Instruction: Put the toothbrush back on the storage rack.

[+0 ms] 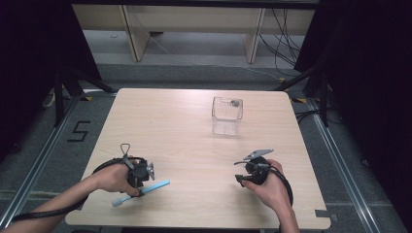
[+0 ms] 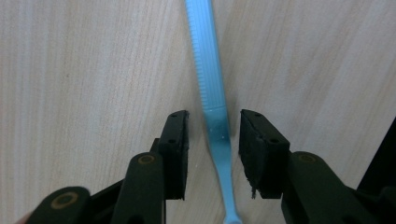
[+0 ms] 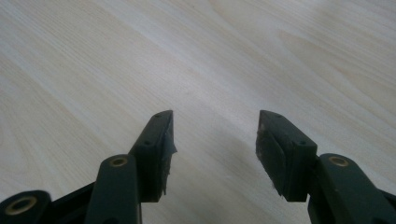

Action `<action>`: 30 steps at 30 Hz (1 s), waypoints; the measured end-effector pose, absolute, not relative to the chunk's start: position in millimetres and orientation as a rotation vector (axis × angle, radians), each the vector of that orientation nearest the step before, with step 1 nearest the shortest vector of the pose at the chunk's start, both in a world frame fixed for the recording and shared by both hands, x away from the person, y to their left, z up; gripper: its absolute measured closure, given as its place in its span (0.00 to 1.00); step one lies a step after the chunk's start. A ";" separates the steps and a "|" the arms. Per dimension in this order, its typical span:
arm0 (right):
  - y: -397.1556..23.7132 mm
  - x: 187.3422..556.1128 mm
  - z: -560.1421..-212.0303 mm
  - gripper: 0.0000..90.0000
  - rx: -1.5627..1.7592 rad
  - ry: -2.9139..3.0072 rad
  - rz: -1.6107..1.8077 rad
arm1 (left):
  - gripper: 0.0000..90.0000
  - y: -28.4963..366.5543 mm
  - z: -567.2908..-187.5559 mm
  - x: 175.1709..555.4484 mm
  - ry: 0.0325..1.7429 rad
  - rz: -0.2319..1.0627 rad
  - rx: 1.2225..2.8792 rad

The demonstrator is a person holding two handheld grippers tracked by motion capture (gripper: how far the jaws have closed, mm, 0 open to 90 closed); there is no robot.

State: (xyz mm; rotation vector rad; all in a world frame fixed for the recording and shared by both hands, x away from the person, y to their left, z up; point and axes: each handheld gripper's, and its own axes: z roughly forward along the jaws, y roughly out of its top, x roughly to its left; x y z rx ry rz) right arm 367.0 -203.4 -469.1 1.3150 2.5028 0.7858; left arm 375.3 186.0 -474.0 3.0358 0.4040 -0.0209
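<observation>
I have the left gripper (image 2: 212, 135) narrowly astride the blue toothbrush (image 2: 210, 93), pads not touching yet. Next I must close it. The right gripper (image 3: 212, 140) is wide, empty.

We see a light blue toothbrush (image 2: 212, 88), translucent, its handle crossed by fine pale ridges, and in the high view it reads (image 1: 145, 189) as the same sky blue, whiter at one end. The table (image 1: 184, 131) is pale blond wood with soft straight grain. The left gripper (image 2: 214, 140) is matt black with brass-coloured rivets; the right gripper (image 3: 215, 140) is black too, with the same brass rings. The container (image 1: 227, 114) is clear, with a small grey patch at its rim. The floor is grey, with a black numeral five.
</observation>
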 end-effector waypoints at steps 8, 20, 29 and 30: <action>-202.4 368.2 -470.3 0.52 1.301 2.514 0.787 | 0.73 186.3 -478.8 377.9 0.391 -0.035 3.054; -200.1 368.9 -470.0 0.52 1.288 2.521 0.794 | 0.82 182.3 -479.9 376.6 0.358 -0.011 3.099; -194.7 368.0 -470.7 0.52 1.283 2.538 0.787 | 0.87 182.4 -479.7 375.2 0.279 -0.002 3.097; -194.7 368.0 -470.7 0.52 1.283 2.538 0.787 | 0.87 182.4 -479.7 375.2 0.279 -0.002 3.097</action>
